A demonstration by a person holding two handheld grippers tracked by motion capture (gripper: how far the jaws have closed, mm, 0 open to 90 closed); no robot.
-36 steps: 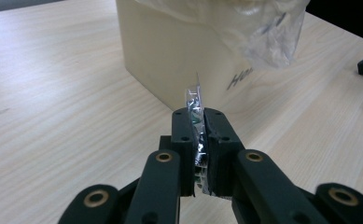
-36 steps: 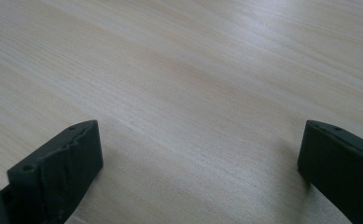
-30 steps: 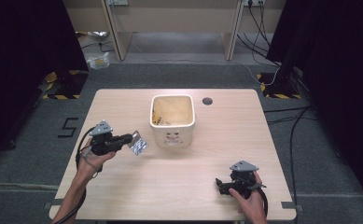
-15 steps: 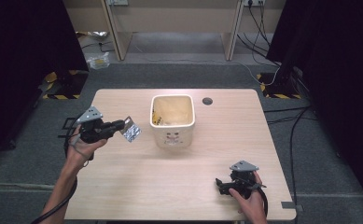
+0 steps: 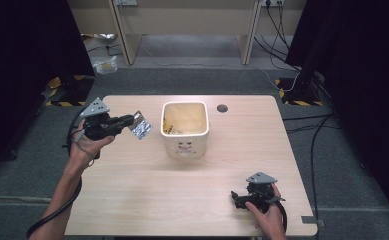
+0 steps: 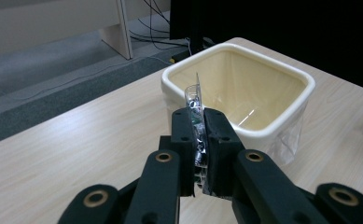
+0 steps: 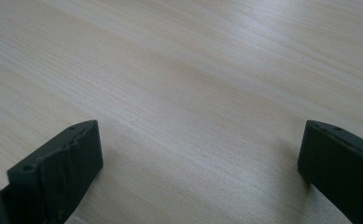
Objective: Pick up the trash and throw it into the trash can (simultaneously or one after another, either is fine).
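Packet (image 5: 142, 129), small, flat, silvery and crinkled with clear plastic edges, sits clamped edge-up in the left gripper (image 5: 130, 120), held above the table (image 5: 132, 190) just left of the cream bin (image 5: 184, 131). Right gripper (image 5: 236, 198) rests wide apart, holding nothing.

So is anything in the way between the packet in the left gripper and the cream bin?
Nothing visible. The left gripper holds the foil packet in the air beside the cream bin, whose open top faces it across a bare gap.
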